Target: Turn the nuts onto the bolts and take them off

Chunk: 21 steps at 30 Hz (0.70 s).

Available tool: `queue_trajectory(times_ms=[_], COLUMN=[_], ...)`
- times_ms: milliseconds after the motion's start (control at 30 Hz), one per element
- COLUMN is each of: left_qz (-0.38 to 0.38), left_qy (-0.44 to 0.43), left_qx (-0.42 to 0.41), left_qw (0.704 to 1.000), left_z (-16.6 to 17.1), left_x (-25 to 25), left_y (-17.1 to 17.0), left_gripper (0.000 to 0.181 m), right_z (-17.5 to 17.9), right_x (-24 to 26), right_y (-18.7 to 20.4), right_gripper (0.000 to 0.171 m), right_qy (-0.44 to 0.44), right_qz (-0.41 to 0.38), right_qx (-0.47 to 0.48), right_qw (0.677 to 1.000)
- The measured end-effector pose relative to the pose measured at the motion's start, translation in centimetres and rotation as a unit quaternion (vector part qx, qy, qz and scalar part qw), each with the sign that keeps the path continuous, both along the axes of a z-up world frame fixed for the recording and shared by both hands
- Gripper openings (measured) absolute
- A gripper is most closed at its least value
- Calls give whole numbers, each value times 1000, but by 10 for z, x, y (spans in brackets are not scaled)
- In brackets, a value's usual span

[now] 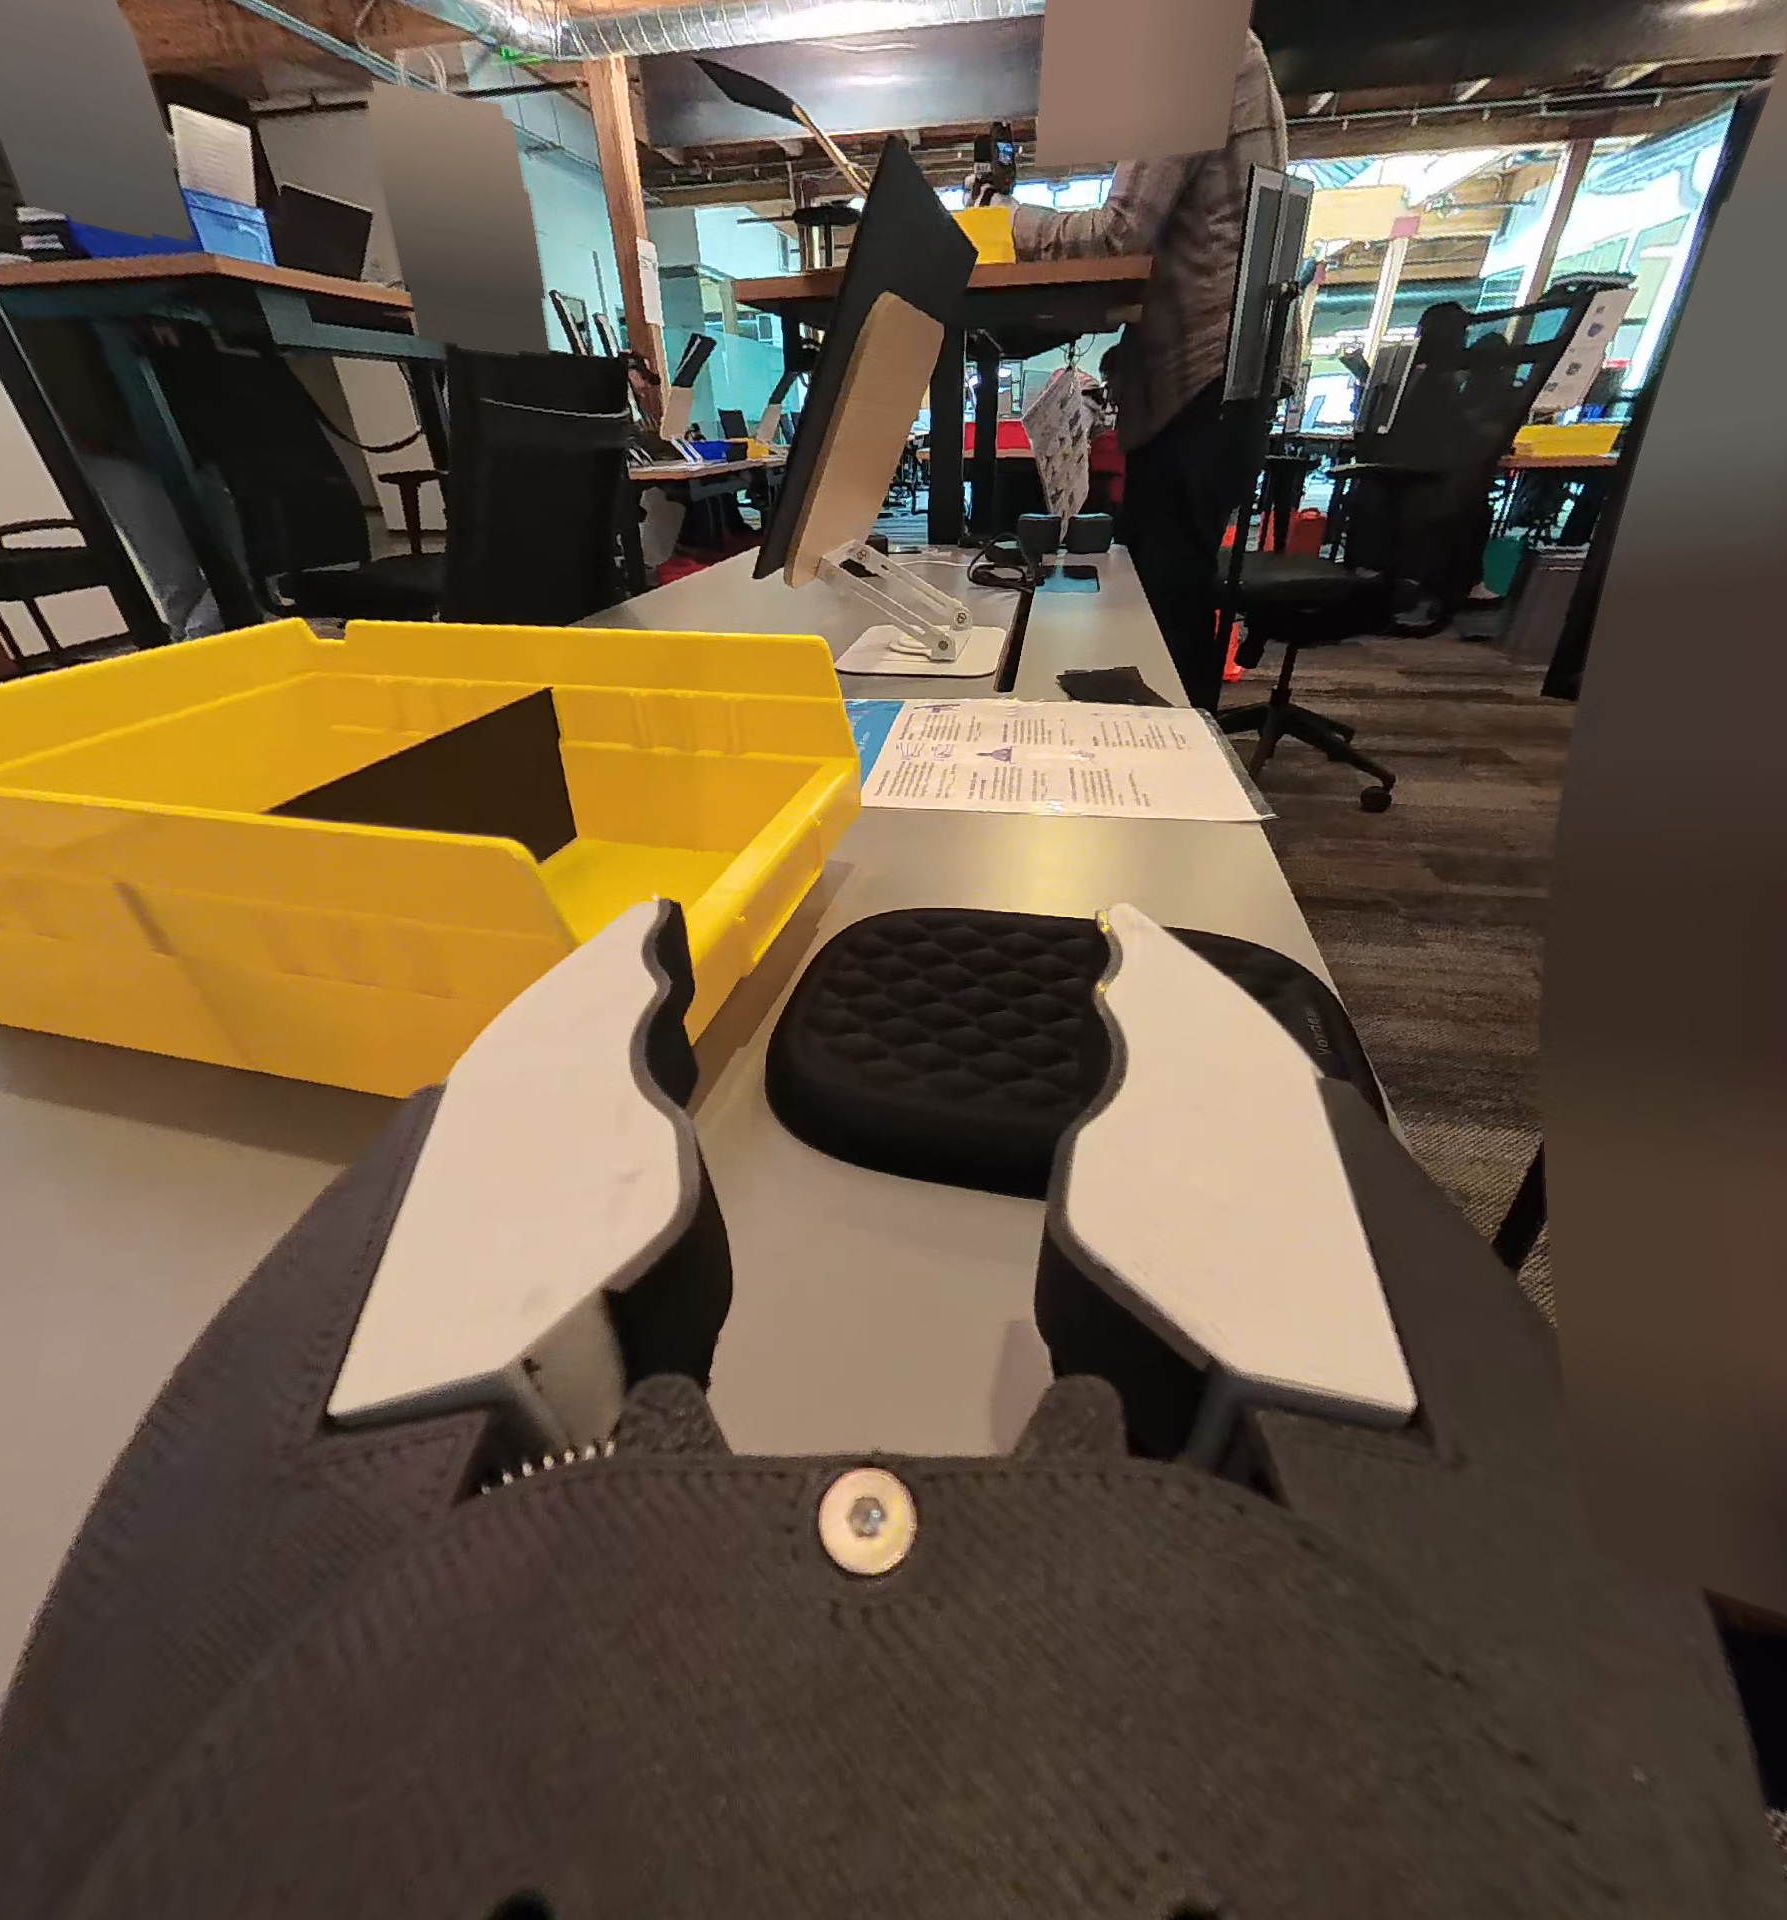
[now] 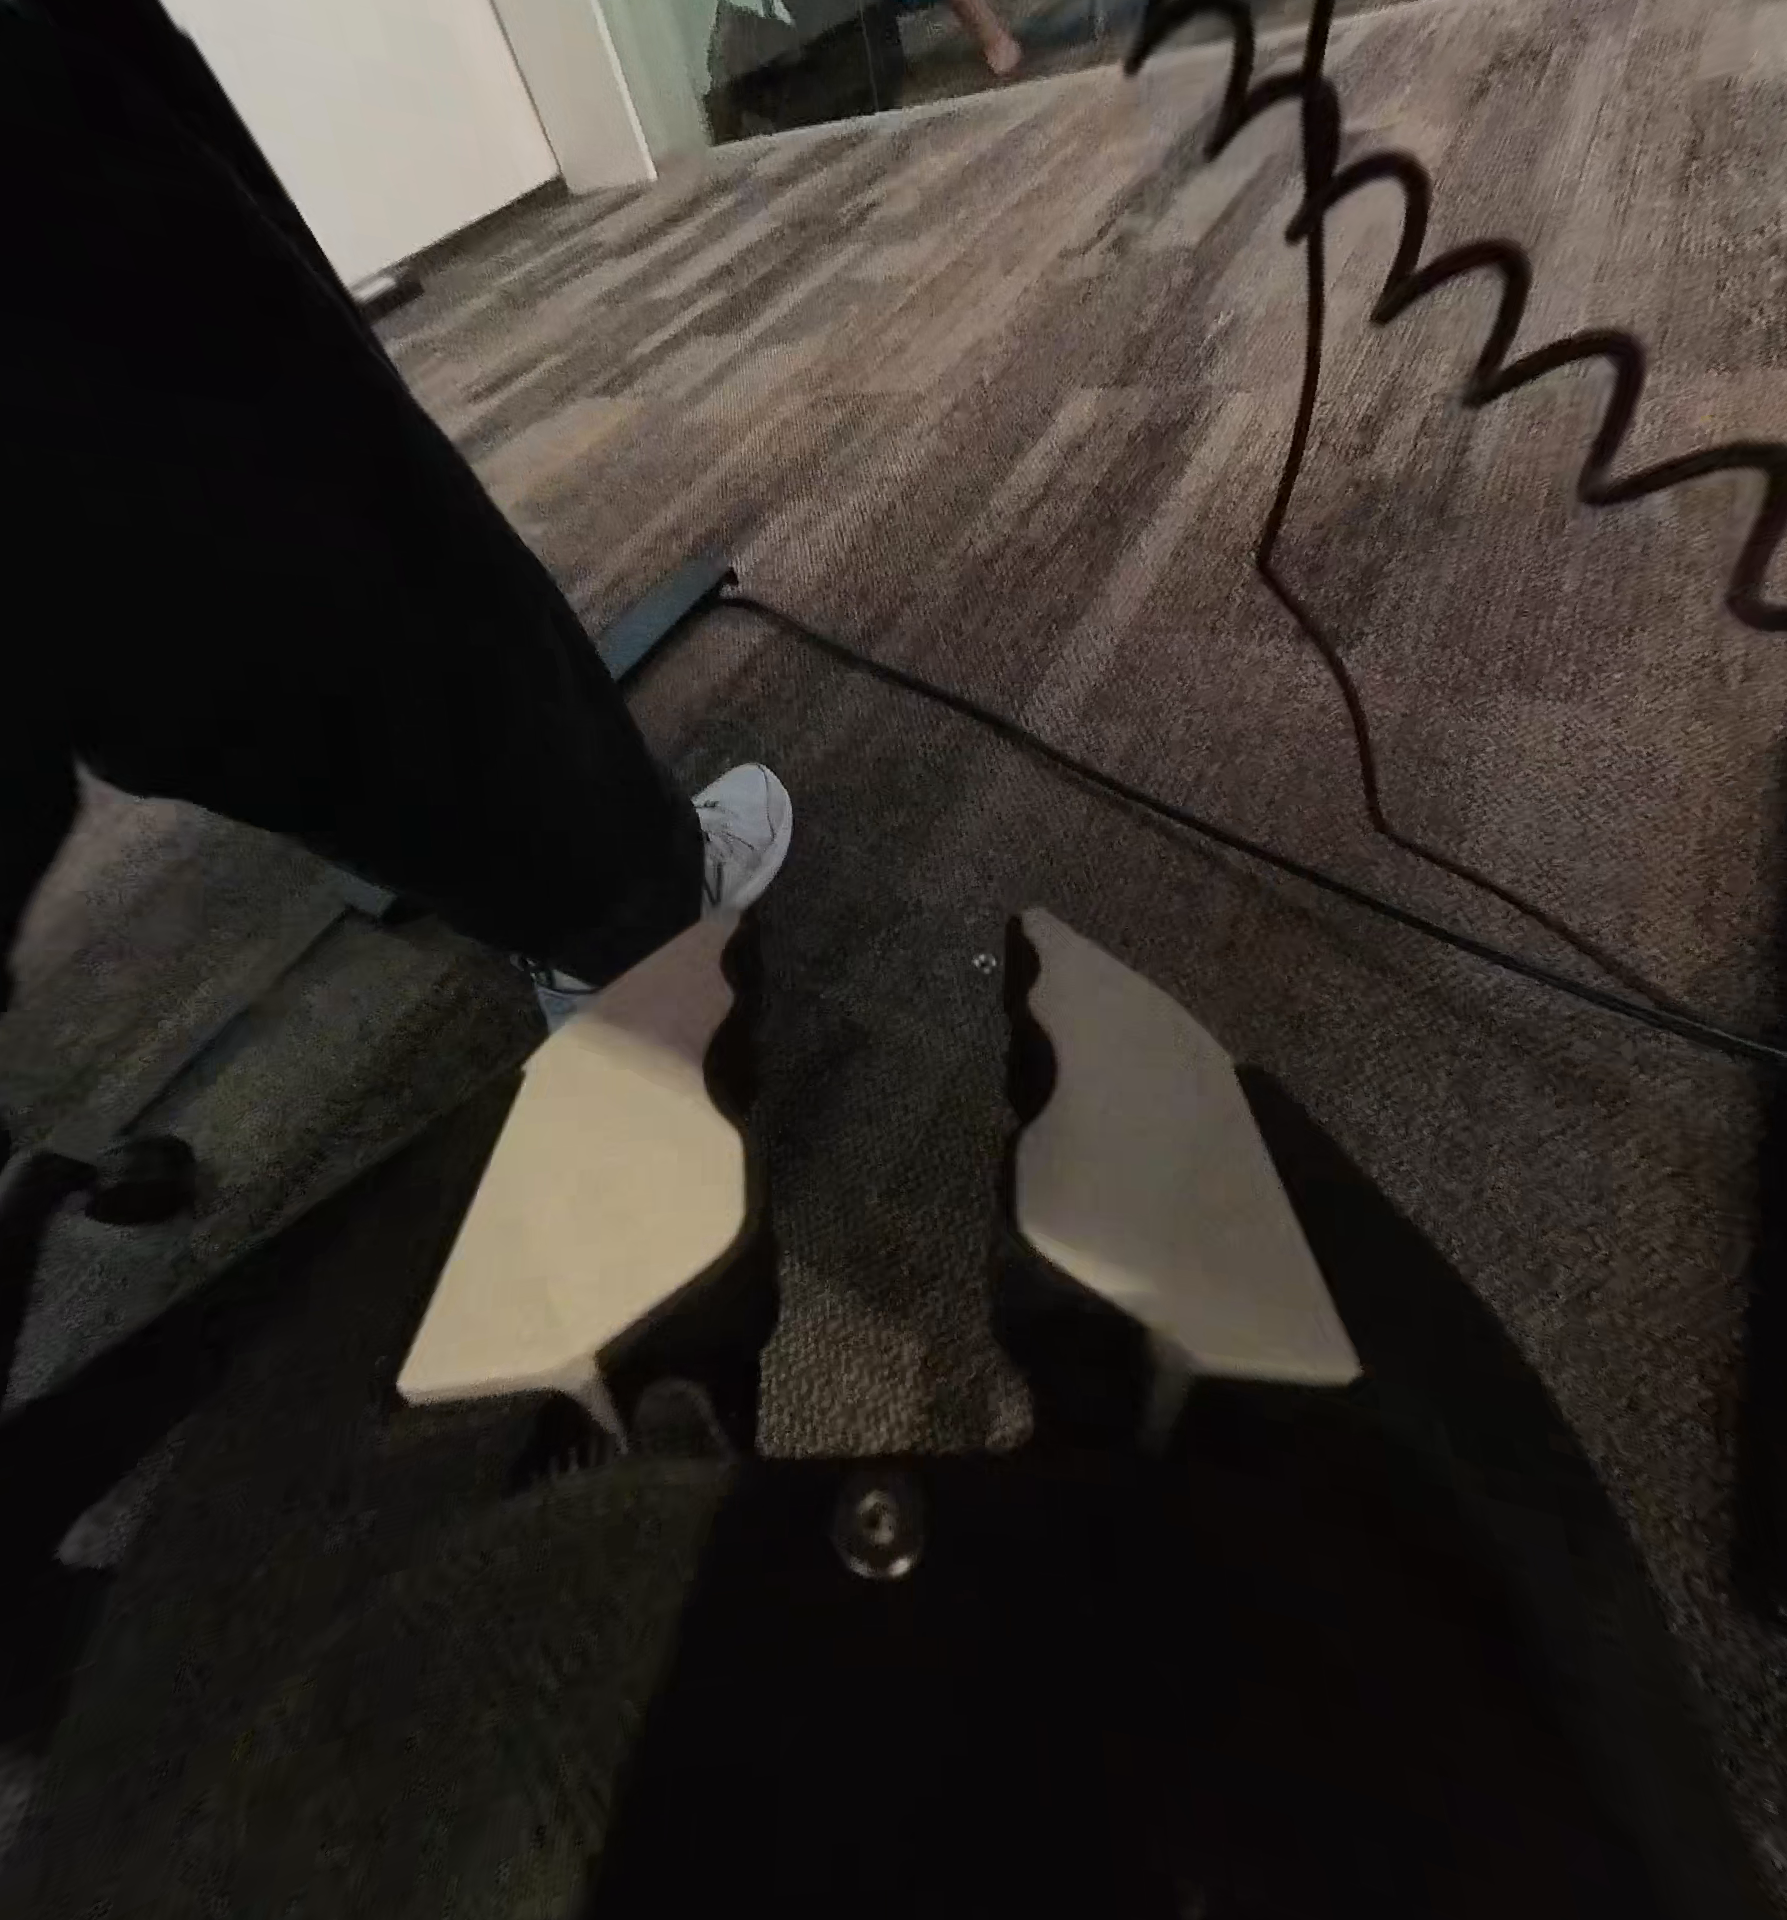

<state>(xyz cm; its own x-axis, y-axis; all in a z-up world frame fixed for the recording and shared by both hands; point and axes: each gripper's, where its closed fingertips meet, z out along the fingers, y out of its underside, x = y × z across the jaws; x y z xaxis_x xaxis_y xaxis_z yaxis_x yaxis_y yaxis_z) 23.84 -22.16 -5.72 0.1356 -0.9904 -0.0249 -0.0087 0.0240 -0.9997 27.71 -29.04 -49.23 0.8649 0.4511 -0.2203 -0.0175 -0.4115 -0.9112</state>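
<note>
Over the grey desk (image 1: 972,862), the left gripper (image 1: 889,940) hovered with fingers spread wide and empty, a black quilted pad (image 1: 930,1039) just past its tips at 12 o'clock and a yellow bin (image 1: 245,914) at 10 o'clock. No nuts or bolts showed in either view; the bin's floor was mostly hidden. The right gripper (image 2: 873,956), also parted and empty, pointed down at carpet (image 2: 972,416), so the left looked nearer to any work.
</note>
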Motion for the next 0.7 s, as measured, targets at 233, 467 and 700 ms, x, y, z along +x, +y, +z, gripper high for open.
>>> queue_trajectory(times_ms=[233, 467, 700], left_qz=[-9, -14, -17], left_qy=[-10, -14, -22], left_qx=[-15, -27, -22], left_qw=[1000, 999, 999], left_z=[2, 2, 4], left_x=[1, 1, -1], left_y=[4, 6, 5], left_gripper=[75, 74, 75], right_z=[-88, -145, -220], right_x=[-20, -45, -79], right_y=[42, 71, 99], right_gripper=[47, 47, 50], right_qy=[-56, 29, -2], right_qz=[4, -4, 12], right_qx=[10, 36, -42], right_qw=[998, 999, 999])
